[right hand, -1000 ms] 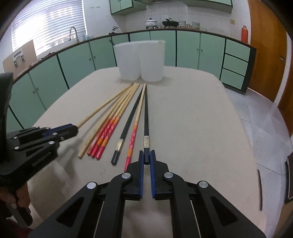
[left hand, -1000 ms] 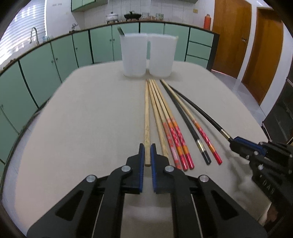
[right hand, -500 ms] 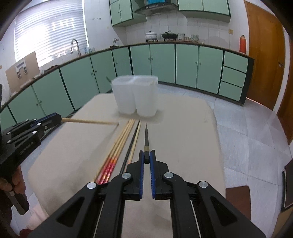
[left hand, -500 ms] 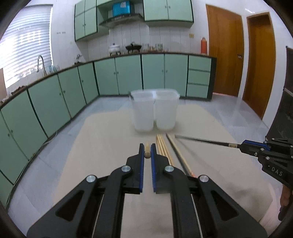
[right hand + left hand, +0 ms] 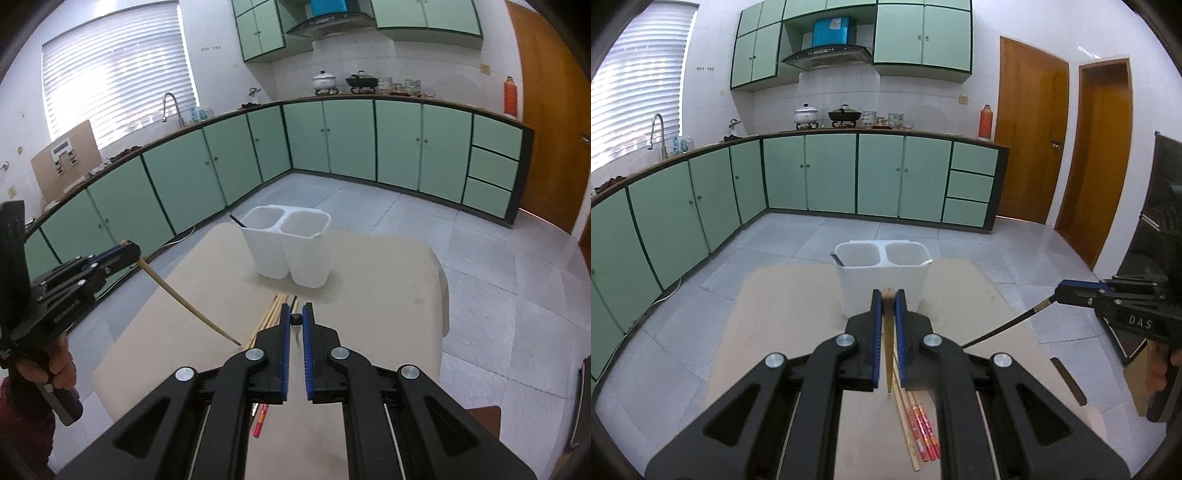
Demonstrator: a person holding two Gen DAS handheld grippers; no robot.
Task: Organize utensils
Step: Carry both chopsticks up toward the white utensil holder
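My left gripper [image 5: 887,295] is shut on the thick end of a plain wooden chopstick [image 5: 887,347], which hangs point down above the table; it also shows in the right wrist view [image 5: 184,301]. My right gripper [image 5: 296,318] is shut on the end of a black chopstick [image 5: 1001,328], also raised and hanging down. A white two-compartment holder [image 5: 882,284] stands ahead on the table, a dark utensil [image 5: 836,258] in its left compartment. Several chopsticks [image 5: 916,421], wooden and red-patterned, lie on the table below the grippers.
The beige table [image 5: 388,288] has its far edge just behind the holder and its right edge beside tiled floor. Green cabinets [image 5: 831,173] line the walls, and wooden doors [image 5: 1027,140] stand at the right.
Both grippers have lifted their chopsticks off the table and risen well above it. The held chopsticks now hang point down instead of lying flat.
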